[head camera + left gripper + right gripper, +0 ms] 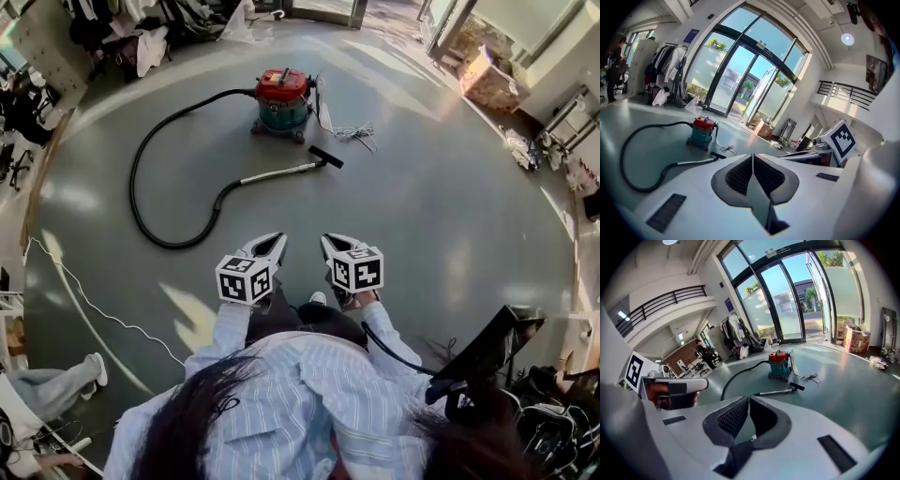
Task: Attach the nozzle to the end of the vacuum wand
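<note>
A red and teal vacuum cleaner [281,98] stands on the grey floor some way ahead. Its black hose [141,187] loops left and back to a metal wand [279,172] lying on the floor. A black nozzle [326,157] sits at the wand's far end; whether the two are joined I cannot tell. My left gripper [277,238] and right gripper [329,240] are side by side in the air, well short of the wand, both shut and empty. The left gripper view shows the wand [696,161] and nozzle [718,155] beyond shut jaws [752,157].
A white power cord [354,133] lies tangled beside the vacuum. A thin white cable [94,305] runs across the floor at left, near a seated person's shoes [94,367]. Clothes racks [141,37] stand at the back left, boxes [487,80] at the back right, and dark equipment [487,356] close by at lower right.
</note>
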Tool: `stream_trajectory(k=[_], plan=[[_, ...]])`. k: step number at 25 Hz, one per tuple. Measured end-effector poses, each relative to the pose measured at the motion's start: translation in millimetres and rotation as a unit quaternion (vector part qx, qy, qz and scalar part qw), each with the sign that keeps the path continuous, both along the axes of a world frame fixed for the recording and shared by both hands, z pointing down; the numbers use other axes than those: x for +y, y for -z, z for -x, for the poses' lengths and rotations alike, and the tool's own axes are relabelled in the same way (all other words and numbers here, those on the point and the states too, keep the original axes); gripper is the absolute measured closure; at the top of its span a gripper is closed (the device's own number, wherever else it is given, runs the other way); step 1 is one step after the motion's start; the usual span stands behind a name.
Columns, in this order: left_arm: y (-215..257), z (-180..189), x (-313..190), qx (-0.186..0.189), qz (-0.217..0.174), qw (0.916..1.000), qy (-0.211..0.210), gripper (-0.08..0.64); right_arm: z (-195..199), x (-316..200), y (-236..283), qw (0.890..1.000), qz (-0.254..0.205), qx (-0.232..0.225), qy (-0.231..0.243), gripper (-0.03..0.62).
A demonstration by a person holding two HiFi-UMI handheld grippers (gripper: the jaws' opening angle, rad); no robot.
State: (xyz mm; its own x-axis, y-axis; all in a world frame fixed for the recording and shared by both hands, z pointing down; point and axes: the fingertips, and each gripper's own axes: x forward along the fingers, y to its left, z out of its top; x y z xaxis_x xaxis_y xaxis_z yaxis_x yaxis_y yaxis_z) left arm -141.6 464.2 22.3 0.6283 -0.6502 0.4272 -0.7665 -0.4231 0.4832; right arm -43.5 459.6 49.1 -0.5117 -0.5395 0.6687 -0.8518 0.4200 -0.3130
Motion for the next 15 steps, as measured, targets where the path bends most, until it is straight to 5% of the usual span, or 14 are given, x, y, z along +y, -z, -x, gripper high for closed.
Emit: stream_trajectory(k=[6, 15], plan=[[-11.0, -34.4, 27.9, -0.025, -0.006, 0.9997, 0.004, 0.546, -22.9, 23.6, -11.8, 0.999, 0.004, 0.011, 0.041, 0.574], [-13.5, -35.7, 46.2, -0.047, -0.007, 0.9988, 0.016, 0.546, -20.0, 32.4, -7.5, 0.997, -0.005, 0.022, 0.079, 0.574]])
